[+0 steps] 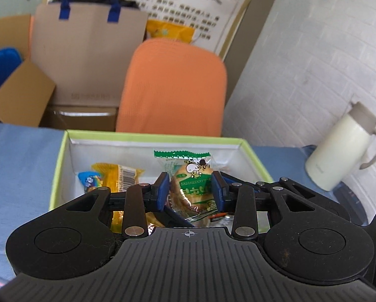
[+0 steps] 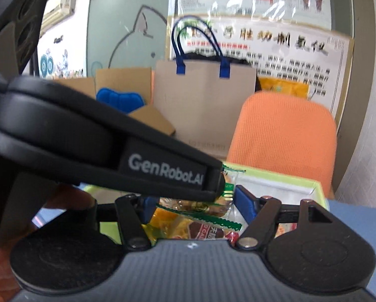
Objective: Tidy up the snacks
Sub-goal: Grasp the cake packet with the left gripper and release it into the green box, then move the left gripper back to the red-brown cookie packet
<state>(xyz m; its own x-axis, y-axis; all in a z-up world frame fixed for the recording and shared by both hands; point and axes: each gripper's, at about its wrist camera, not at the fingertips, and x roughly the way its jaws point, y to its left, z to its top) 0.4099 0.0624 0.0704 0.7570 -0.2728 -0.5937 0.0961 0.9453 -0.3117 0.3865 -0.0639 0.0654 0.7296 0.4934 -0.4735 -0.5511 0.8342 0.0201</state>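
In the left wrist view my left gripper point(image 1: 190, 191) is shut on a green-and-clear wrapped bread snack point(image 1: 193, 186) and holds it over a green-rimmed white box point(image 1: 62, 156). A yellow packet point(image 1: 117, 176) and a small blue packet point(image 1: 89, 180) lie inside the box. In the right wrist view my right gripper point(image 2: 195, 206) is open above the same box point(image 2: 316, 186), over several snack packets point(image 2: 188, 224). The left gripper's black body point(image 2: 107, 146) crosses in front and hides the right gripper's left finger.
The box stands on a blue tabletop point(image 1: 19, 166). A cream thermos jug point(image 1: 344, 148) stands at the right by a white wall. Behind the table are an orange chair back point(image 1: 173, 88), a brown paper bag with blue handles point(image 1: 87, 50) and cardboard boxes point(image 1: 19, 95).
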